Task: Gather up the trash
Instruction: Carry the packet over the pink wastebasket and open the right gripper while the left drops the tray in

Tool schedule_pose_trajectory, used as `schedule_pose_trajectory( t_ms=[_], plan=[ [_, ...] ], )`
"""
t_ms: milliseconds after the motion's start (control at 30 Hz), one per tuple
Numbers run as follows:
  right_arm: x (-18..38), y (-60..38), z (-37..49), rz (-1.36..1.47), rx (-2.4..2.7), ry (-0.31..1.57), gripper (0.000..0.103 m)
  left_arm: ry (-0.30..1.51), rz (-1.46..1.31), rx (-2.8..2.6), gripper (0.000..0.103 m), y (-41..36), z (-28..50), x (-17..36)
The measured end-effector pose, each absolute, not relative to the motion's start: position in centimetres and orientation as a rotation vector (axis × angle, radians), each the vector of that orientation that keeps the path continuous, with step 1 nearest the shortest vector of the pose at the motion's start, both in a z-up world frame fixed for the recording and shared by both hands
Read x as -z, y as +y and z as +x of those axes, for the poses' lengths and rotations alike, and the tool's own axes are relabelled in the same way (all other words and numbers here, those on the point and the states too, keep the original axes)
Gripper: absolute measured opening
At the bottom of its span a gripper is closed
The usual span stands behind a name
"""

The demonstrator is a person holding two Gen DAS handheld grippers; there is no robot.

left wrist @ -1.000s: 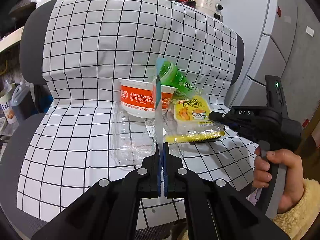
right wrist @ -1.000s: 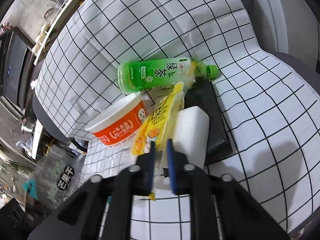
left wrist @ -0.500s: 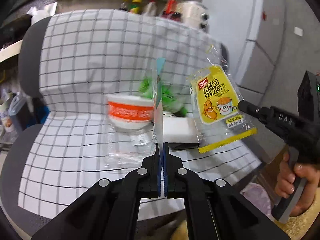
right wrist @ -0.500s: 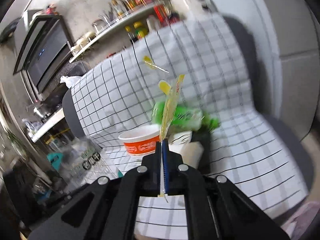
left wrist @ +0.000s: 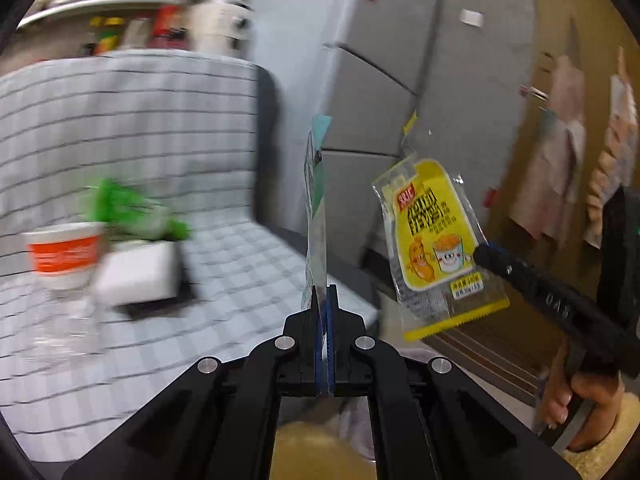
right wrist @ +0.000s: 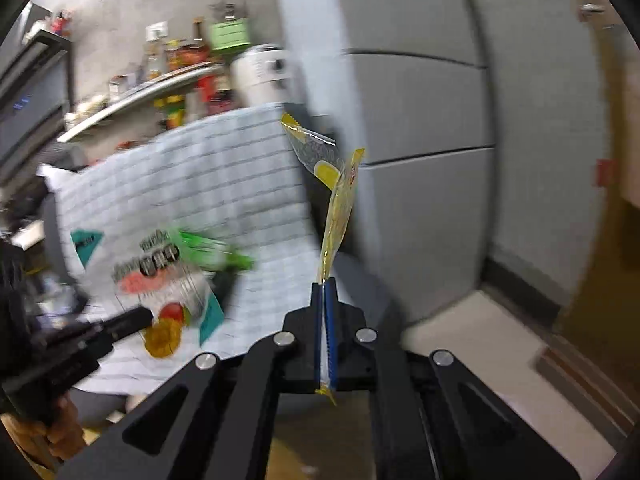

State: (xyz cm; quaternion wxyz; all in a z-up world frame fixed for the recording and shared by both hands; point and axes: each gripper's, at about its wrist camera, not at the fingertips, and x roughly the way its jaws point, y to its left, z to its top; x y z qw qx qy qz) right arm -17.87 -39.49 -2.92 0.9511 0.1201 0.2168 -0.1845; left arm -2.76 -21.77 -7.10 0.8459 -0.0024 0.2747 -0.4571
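Far left, on the checked cloth (left wrist: 168,120): orange cup (left wrist: 64,254), green bottle (left wrist: 132,210), white block (left wrist: 136,276), all blurred and well apart from both tools.

Left gripper (left wrist: 324,300): jaws pinched together on a clear wrapper (left wrist: 316,216). Wrapper stands edge-on, long axis straight up from the tips.

Right gripper (right wrist: 325,292): jaws clamped on the lower edge of a yellow snack packet (left wrist: 436,248). Packet hangs upright, long axis vertical, slightly tilted, to the right of the clear wrapper and apart from it.

Both tools point slightly downward, away from the cloth toward grey cabinets (right wrist: 420,120).

Judgement: both pieces are in transit; no bin visible, so drop direction cannot be told. Right hand (left wrist: 580,404) grips its handle low, wrist angled.
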Motion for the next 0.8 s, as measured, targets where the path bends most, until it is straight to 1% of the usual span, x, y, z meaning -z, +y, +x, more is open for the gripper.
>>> schedule_pose_trajectory(
  t_ms=[200,300,400,600,667,700,767,800],
  plan=[
    [7.2,-42.4,-22.9,0.210,0.595,0.556,0.003,0.608,0.049,1.083,0.002,-27.4,-6.3,9.8],
    [9.2,-43.4,-24.2,0.196,0.651,0.595,0.003,0.636,0.075,1.120,0.002,-28.8,-7.5,11.2],
    [11.4,-44.4,-24.2,0.209,0.685,0.628,0.003,0.658,0.104,1.129,0.002,-29.5,-8.4,12.1],
    [17.2,-47.5,-24.5,0.324,0.710,0.720,0.003,0.682,0.120,1.103,0.002,-29.7,-7.9,12.7],
    [18.4,-48.2,-24.3,0.355,0.710,0.752,0.005,0.691,0.120,1.095,0.002,-29.8,-7.6,12.9],
    [18.9,-48.4,-24.3,0.366,0.713,0.760,0.006,0.694,0.122,1.091,0.002,-29.9,-7.6,13.1],
    [19.4,-49.1,-24.3,0.393,0.710,0.770,0.015,0.698,0.127,1.090,0.002,-30.2,-7.6,13.2],
    [19.4,-49.3,-24.4,0.406,0.709,0.765,0.025,0.703,0.131,1.089,0.002,-30.4,-7.6,13.4]
  ],
)
